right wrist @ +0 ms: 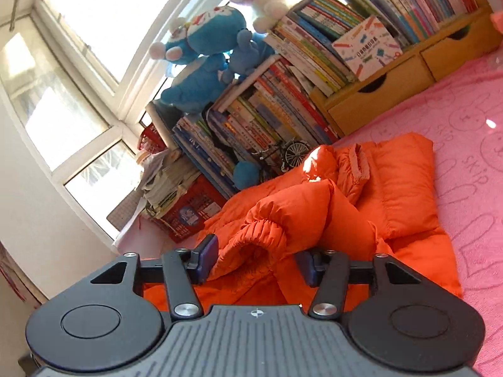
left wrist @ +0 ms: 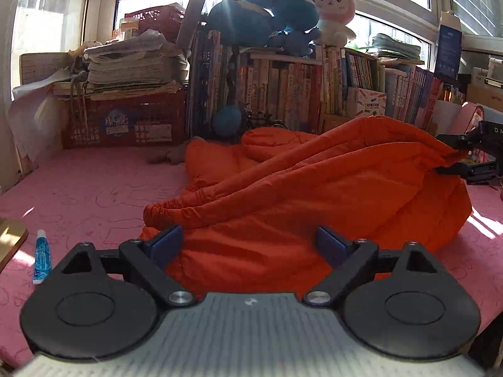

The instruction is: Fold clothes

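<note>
The orange jacket [left wrist: 283,188] lies crumpled on the pink mat [left wrist: 88,188]; its underside is hidden. The left gripper [left wrist: 251,245] stands wide open over its hem. The right gripper [right wrist: 256,262] has parted jaws around a cuff, contact unclear. Books [left wrist: 283,84] at 12 o'clock, a tube [left wrist: 42,260] at 9.

I count one orange jacket [left wrist: 314,188], one tube [left wrist: 42,257], two red crates [left wrist: 125,122], one toy bicycle [right wrist: 283,154], and my two grippers [left wrist: 248,245].

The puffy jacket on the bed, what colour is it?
Bright orange; the jacket shows best in the left wrist view.
</note>
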Available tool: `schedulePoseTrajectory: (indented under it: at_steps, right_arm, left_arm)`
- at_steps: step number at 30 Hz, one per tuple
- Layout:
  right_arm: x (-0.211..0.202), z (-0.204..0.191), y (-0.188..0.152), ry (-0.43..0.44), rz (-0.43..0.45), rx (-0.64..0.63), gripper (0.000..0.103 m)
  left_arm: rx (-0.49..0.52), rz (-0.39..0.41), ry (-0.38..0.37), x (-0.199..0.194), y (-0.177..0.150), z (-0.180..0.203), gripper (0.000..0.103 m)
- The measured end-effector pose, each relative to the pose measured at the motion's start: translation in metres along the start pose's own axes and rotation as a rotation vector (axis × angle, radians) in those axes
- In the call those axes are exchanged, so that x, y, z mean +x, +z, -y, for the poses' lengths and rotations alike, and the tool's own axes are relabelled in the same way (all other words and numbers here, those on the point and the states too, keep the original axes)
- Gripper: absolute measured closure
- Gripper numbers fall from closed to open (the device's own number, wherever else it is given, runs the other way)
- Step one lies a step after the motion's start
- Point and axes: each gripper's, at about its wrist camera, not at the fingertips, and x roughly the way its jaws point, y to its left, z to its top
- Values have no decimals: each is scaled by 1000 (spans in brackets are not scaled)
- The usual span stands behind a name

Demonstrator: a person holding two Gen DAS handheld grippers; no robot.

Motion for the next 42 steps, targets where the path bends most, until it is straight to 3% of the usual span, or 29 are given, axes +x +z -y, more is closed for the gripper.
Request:
schedulePoseTrajectory:
  at_steps: [2,4,6,9,15,18,20,22,27,32,33,35,38,42]
  right_arm:
    - [-17,-15,2,-36,28,-199,10]
    - [-29,-29,-1,-105,68,-384,0]
    - [-30,-37,-3,-182,75,-531,0]
    - [-12,-35,-7,-266,23,-631,0]
    - [39,-18,-19,-284,-76,-629,0]
    - [55,-10,-17,-280,-96,-523,1]
    - [66,-4,-18,-291,-140,-473,12]
    - [77,-1,-25,-330,-186,-468,17]
    - [87,6,-39,-420,-242,-432,17]
    - [90,5,-48,-479,-241,-452,16]
    - [88,3,-49,-493,-242,-453,16]
    - [80,-3,-49,-524,-255,-452,16]
    - [56,-5,-50,-535,-295,-419,17]
    - [22,-4,-50,-520,-335,-351,17]
  left_arm:
    - [-22,-15,40,11,2,-6,11]
    - [25,-18,99,17,2,-1,11]
    - [79,-23,138,21,0,7,10]
    - [112,-48,157,28,-4,13,10]
    - [117,-103,169,43,-3,13,7]
    - [127,-122,183,48,-3,15,5]
    - [121,-128,182,51,-4,14,5]
    - [109,-134,182,53,-4,11,4]
    - [48,-144,187,59,-3,3,3]
    - [-107,-154,221,58,-2,-17,3]
    - [-142,-126,213,48,-1,-22,9]
    - [-180,-36,158,19,1,-33,10]
    - [-116,18,100,-10,1,-41,5]
    - [-34,-2,104,-11,-6,-41,5]
